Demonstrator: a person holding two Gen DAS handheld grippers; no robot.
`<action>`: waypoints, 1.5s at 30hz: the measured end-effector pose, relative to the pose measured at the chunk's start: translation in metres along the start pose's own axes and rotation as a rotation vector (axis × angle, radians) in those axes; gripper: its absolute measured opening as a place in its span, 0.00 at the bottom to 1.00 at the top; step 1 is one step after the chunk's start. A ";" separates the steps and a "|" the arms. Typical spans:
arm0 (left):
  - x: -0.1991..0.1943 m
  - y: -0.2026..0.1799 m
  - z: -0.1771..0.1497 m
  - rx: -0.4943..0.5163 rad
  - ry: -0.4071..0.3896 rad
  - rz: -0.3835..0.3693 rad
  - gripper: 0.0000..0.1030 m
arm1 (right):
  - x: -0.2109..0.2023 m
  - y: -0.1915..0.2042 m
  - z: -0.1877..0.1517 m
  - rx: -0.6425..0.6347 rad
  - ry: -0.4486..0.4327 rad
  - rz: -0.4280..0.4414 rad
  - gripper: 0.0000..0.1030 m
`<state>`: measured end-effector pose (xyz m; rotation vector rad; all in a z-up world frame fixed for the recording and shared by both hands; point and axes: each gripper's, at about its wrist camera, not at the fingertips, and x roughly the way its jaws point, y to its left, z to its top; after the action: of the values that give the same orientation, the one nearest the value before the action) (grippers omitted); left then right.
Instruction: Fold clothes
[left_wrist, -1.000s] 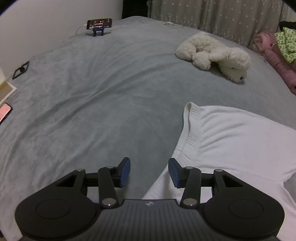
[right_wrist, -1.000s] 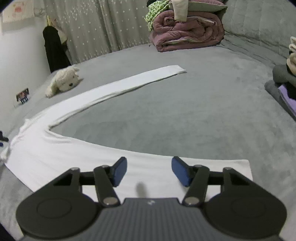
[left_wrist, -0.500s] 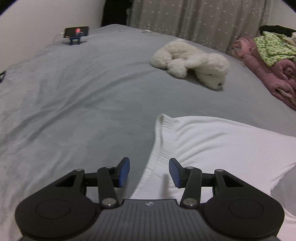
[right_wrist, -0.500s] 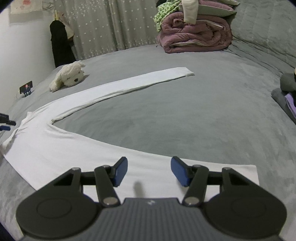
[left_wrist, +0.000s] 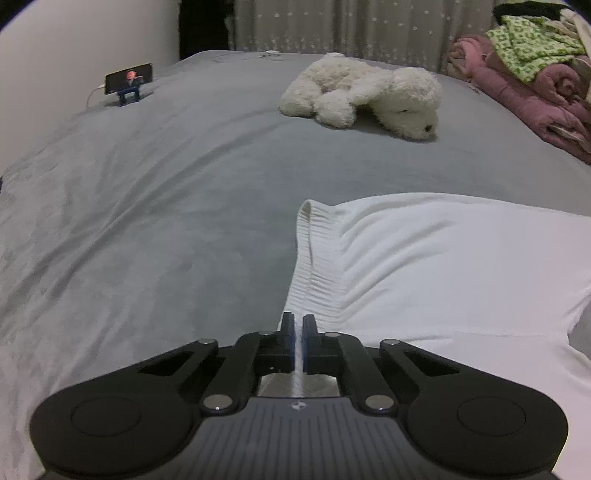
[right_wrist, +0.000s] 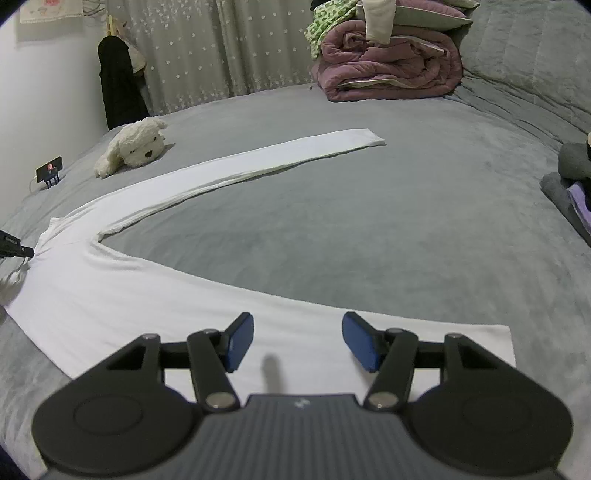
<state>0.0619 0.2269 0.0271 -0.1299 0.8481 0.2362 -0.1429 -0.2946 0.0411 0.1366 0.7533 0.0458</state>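
Note:
White pants (right_wrist: 122, 291) lie spread flat on the grey bed, legs apart in a wide V. In the left wrist view their ribbed waistband (left_wrist: 314, 266) runs toward me. My left gripper (left_wrist: 298, 325) is shut on the near end of that waistband. Its tip also shows at the left edge of the right wrist view (right_wrist: 14, 248). My right gripper (right_wrist: 298, 341) is open and empty, just above the hem end of the near leg (right_wrist: 461, 343). The far leg (right_wrist: 295, 155) stretches toward the back of the bed.
A white plush dog (left_wrist: 365, 96) lies beyond the waistband. A phone on a blue stand (left_wrist: 128, 82) stands at the far left. Folded pink quilts with green cloth (right_wrist: 388, 62) sit at the back. Folded clothes (right_wrist: 572, 184) lie at the right edge.
My left gripper moved forward onto the waistband edge and closed on it. My right gripper stayed open over the near leg's hem, shifting only slightly.

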 end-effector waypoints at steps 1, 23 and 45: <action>0.000 0.000 0.000 -0.015 -0.003 0.008 0.01 | 0.000 0.000 0.000 -0.001 0.001 -0.003 0.54; -0.007 0.031 0.001 -0.176 -0.019 -0.077 0.05 | -0.001 0.003 -0.001 -0.031 -0.012 -0.013 0.57; -0.004 0.005 -0.007 -0.008 0.005 -0.097 0.21 | -0.001 0.006 -0.001 -0.037 -0.006 -0.009 0.60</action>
<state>0.0530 0.2297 0.0254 -0.1785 0.8441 0.1483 -0.1444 -0.2888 0.0421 0.0979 0.7463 0.0503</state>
